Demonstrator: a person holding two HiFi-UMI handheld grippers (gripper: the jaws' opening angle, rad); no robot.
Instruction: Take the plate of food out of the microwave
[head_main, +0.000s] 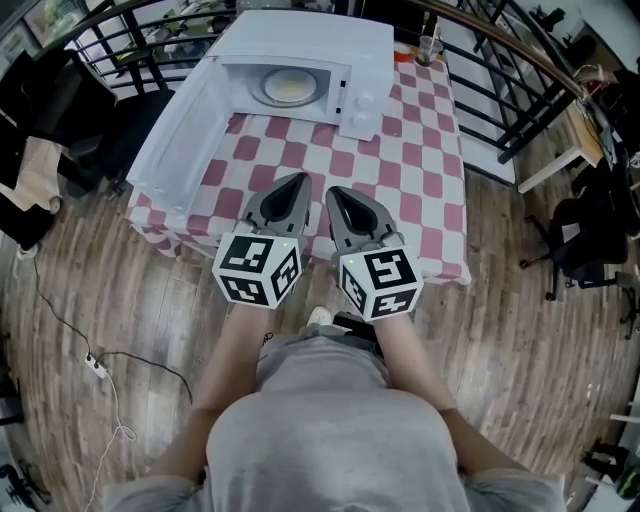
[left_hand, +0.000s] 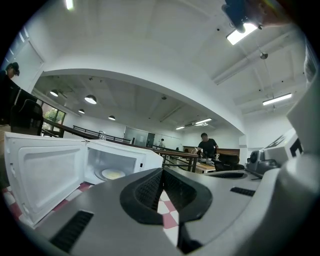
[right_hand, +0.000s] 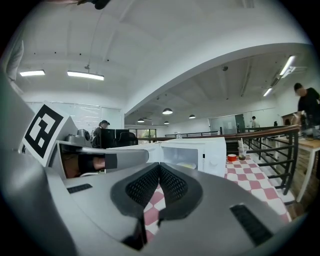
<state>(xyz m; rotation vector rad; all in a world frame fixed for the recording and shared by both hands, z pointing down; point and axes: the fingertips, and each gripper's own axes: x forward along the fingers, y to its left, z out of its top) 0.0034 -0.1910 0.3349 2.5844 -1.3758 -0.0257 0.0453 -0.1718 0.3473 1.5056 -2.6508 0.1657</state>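
A white microwave (head_main: 365, 60) stands at the far side of a red-and-white checked table (head_main: 420, 170), its door (head_main: 175, 130) swung wide open to the left. Inside sits a plate of pale yellow food (head_main: 288, 88), also visible as the plate (left_hand: 113, 174) in the left gripper view and the plate (right_hand: 187, 165) in the right gripper view. My left gripper (head_main: 291, 190) and right gripper (head_main: 340, 203) hover side by side above the table's near edge, well short of the microwave. Both are shut with nothing between the jaws.
A red cup (right_hand: 231, 157) and a glass (head_main: 430, 48) stand on the table to the right of the microwave. Black railings (head_main: 520, 90) run behind and to the right. Chairs and bags sit on the wooden floor on both sides.
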